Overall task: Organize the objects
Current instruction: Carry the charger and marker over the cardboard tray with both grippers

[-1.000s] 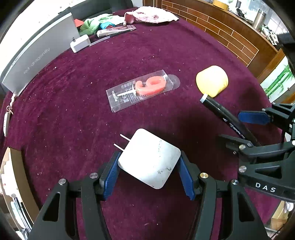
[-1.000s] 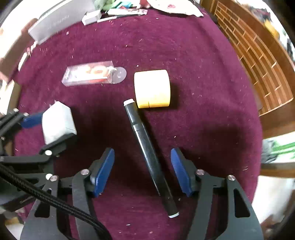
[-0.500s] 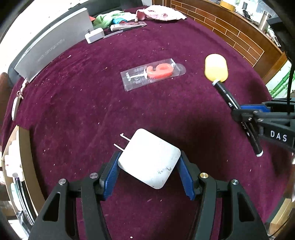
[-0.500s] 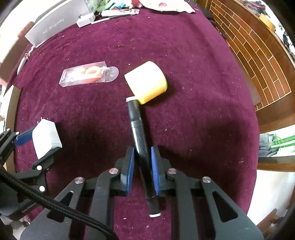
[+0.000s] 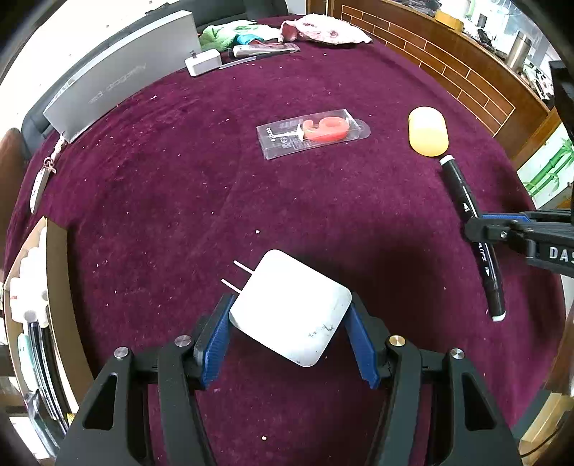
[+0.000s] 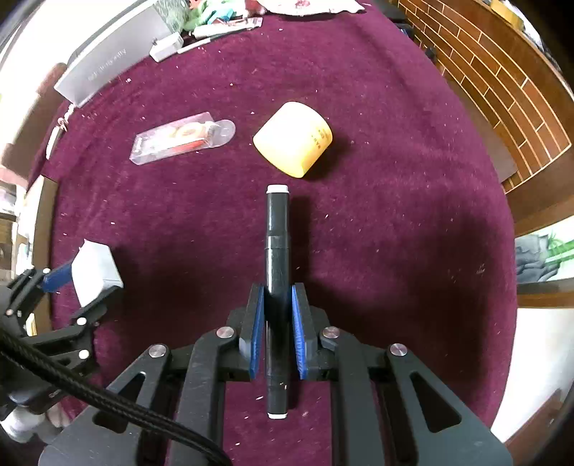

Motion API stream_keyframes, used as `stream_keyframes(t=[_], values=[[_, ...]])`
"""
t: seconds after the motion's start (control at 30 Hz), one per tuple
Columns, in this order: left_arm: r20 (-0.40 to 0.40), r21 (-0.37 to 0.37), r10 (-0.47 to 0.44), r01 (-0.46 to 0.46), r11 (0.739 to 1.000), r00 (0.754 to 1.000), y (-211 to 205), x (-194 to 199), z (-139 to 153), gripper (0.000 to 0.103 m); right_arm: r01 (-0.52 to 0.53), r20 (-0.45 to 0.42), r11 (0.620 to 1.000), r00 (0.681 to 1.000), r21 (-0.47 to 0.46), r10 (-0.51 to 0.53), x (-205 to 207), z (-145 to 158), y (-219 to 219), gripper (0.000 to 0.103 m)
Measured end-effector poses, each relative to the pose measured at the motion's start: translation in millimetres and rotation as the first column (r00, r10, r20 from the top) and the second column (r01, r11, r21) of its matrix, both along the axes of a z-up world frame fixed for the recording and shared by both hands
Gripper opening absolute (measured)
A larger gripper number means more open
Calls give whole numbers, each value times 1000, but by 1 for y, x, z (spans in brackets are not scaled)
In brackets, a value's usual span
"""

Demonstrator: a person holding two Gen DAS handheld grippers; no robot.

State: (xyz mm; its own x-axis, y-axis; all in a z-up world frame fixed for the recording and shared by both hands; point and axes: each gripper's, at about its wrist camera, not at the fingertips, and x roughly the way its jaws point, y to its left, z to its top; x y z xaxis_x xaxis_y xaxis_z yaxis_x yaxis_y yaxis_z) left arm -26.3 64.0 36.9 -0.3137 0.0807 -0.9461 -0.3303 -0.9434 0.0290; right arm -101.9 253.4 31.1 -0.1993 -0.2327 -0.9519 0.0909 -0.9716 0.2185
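My left gripper point(image 5: 287, 322) is shut on a white square plug adapter point(image 5: 290, 308), its two prongs pointing far-left, held above the maroon tablecloth point(image 5: 179, 200). My right gripper point(image 6: 278, 308) is shut on a black marker point(image 6: 277, 258) with white end caps, lifted off the cloth and pointing away. The marker point(image 5: 470, 229) and right gripper point(image 5: 502, 229) also show at the right of the left wrist view. A yellow rounded case point(image 6: 294, 138) lies just beyond the marker's tip. A clear packet with a red number candle point(image 6: 183, 141) lies to its left.
A grey box point(image 5: 118, 75), a small white charger point(image 5: 202, 61), pens and crumpled cloths point(image 5: 323, 30) lie along the table's far edge. A cardboard box point(image 5: 32, 286) with items stands off the left edge. A brick-patterned wooden wall point(image 6: 502, 82) runs along the right.
My right gripper closed on the black marker and lifted it back from the yellow case. The left gripper kept the adapter and rose and drew back a little.
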Motion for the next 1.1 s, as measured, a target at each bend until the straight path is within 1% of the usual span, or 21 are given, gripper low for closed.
stream_keyframes(t=[0.13,0.4,0.77,1.1], values=[[-7,11,7,-7,1000,1000,-4,5,3,54,17,-8,998,1000,-65,-17,5,5,-2,13],[-26,41,24,-23,999,999,-18,15,13,54,36,-28,992,999,-118,-39,13,18,-5,13],[-35,78,66,-63,995,997,-49,30,26,54,20,-39,990,999,-141,-26,24,30,-28,13],[-42,103,105,-100,990,994,-84,42,37,54,-38,-41,987,999,-155,32,29,38,-73,13]])
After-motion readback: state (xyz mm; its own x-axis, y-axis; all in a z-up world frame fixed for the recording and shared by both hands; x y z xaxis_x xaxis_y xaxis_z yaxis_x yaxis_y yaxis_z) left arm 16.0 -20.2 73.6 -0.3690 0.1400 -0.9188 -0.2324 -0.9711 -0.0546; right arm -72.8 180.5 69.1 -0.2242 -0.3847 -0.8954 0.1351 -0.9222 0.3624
